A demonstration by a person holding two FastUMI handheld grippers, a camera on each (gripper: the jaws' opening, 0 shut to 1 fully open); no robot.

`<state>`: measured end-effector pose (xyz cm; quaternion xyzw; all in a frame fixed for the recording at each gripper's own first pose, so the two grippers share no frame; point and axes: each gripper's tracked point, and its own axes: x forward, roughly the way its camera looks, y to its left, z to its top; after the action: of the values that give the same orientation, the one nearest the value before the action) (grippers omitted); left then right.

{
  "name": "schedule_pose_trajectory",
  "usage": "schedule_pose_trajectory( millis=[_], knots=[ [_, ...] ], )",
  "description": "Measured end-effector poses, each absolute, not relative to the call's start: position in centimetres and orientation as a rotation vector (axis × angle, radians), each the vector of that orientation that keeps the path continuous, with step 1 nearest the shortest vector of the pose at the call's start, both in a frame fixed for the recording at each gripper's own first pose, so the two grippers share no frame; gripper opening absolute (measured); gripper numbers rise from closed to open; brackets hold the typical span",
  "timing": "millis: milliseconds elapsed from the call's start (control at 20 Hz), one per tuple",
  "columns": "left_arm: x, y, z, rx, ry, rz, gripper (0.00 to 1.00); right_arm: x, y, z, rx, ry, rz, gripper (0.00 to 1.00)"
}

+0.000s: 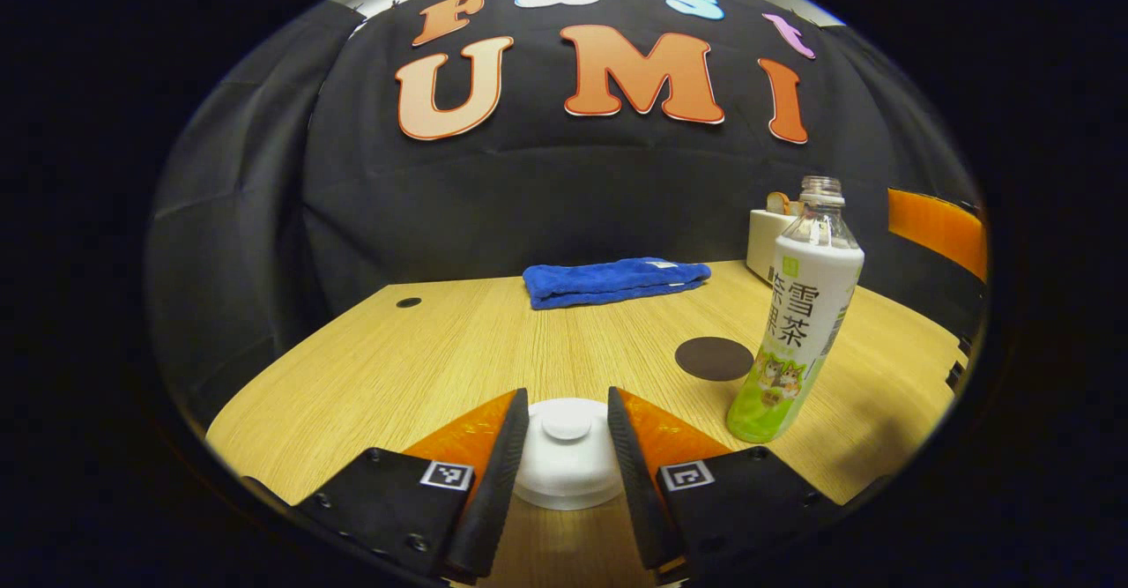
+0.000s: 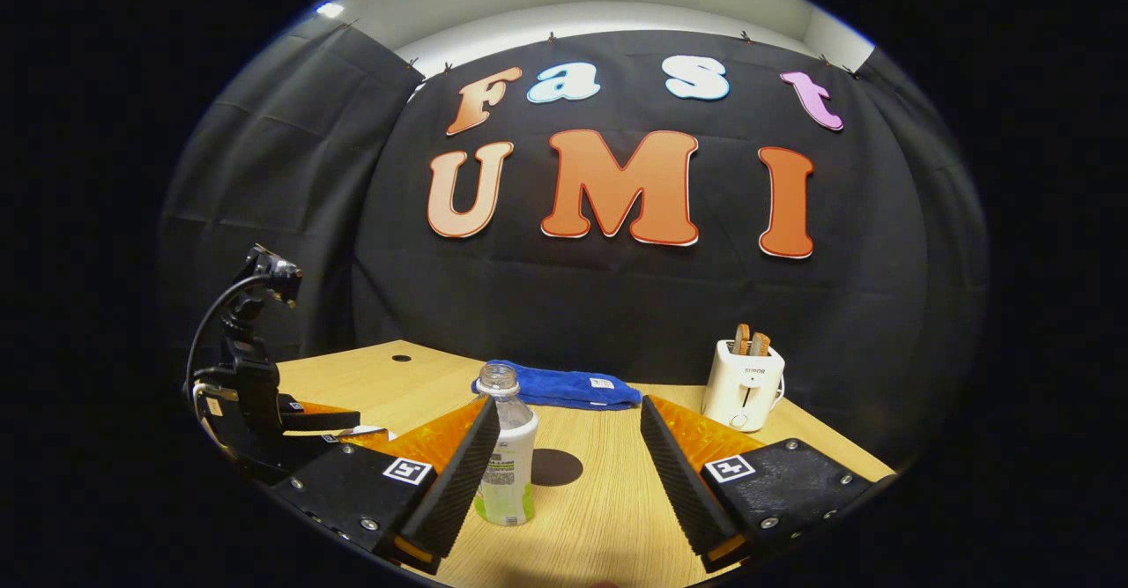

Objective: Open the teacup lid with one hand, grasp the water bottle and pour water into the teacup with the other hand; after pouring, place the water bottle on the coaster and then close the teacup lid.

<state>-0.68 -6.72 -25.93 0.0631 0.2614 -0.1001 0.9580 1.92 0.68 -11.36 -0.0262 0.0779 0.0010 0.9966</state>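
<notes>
Your left gripper sits low over the wooden table with its fingers parted, one on each side of the white teacup lid. The lid's small round knob lies between the fingertips, and a thin gap shows on both sides, so you have no grip on it. The lid is on the cup; the cup body under it cannot be made out.

In the left gripper view the water bottle stands upright to the right of the lid, cap off, clear neck, white and green label. The dark round coaster lies flat on the table just left of the bottle, apart from it. A folded blue towel lies farther back near the wall. A white toaster sits behind the bottle, partly hidden by it.

Your right gripper is held wide open above the table, gripping nothing. In the right gripper view the bottle stands close beside your near-left finger; contact cannot be told. The coaster shows between the fingers, just right of the bottle. The towel lies behind, the toaster stands at the right rear with two slices up. The left gripper shows at the far left, low over the table, a cable looping above it.
</notes>
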Motion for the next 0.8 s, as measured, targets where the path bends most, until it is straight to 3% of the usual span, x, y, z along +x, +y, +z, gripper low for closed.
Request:
schedule_pose_trajectory(
  millis=[50,100,200,300,450,600,750,800],
  knots=[
    [-0.6,-6.4,-26.0,0.130,0.537,-0.190,0.61,1.8,0.8,-11.4,-0.057,0.157,0.003,0.96],
    [-0.4,-6.5,-25.7,0.120,0.520,-0.193,0.50,1.8,0.7,-11.7,-0.061,0.160,0.004,0.96],
    [-0.5,-6.4,-25.8,0.125,0.522,-0.179,0.48,1.8,0.8,-12.0,-0.068,0.171,0.006,0.96],
    [-0.2,-6.4,-25.9,0.115,0.518,-0.174,0.34,1.8,0.7,-12.3,-0.074,0.178,0.007,0.96],
    [-0.2,-6.3,-25.7,0.100,0.506,-0.180,0.34,1.9,1.2,-12.5,-0.081,0.185,0.014,0.96],
    [-0.2,-6.3,-25.8,0.086,0.490,-0.185,0.25,2.0,1.4,-13.1,-0.088,0.194,0.024,0.96],
    [0.0,-6.1,-25.4,0.073,0.470,-0.182,0.32,2.1,1.9,-14.1,-0.095,0.216,0.039,0.96],
    [0.1,-6.0,-25.3,0.072,0.459,-0.177,0.29,2.2,2.2,-14.6,-0.098,0.229,0.049,0.97]
  ],
)
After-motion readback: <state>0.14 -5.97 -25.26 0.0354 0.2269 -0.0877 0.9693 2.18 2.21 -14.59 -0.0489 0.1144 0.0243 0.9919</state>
